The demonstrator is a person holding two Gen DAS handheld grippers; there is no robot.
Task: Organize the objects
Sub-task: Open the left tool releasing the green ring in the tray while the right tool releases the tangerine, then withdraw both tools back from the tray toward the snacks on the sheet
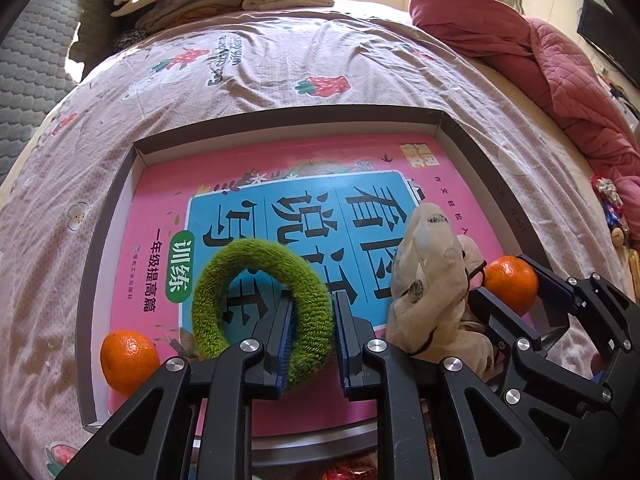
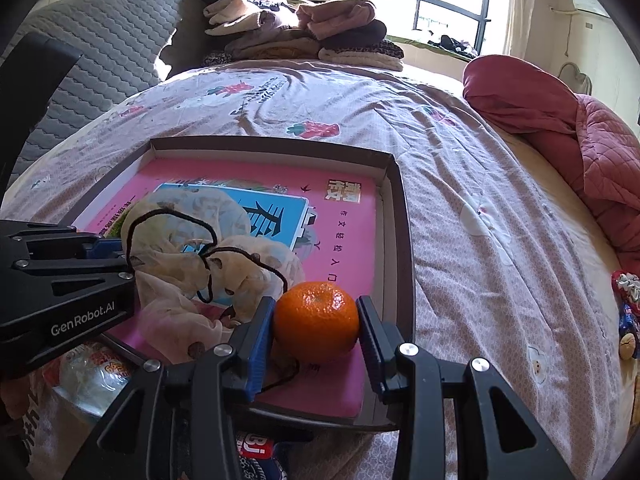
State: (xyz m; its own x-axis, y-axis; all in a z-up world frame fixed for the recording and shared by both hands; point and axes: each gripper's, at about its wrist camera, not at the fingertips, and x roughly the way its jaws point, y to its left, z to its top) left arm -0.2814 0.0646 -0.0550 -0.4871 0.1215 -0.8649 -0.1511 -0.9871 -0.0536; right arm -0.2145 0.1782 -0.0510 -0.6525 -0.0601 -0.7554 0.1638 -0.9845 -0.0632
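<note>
A shallow brown box lies on the bed and holds a pink book. My left gripper is shut on a fuzzy green ring, held upright over the book. A cream cloth pouch with a dark cord lies on the book, also in the right wrist view. My right gripper is shut on an orange tangerine at the box's near right corner; it also shows in the left wrist view. A second tangerine sits in the box's near left corner.
The box rests on a pink strawberry-print bedsheet. Folded clothes are stacked at the bed's far end. A red quilt is bunched at the right. Small packets lie at the right edge, snack bags below the box.
</note>
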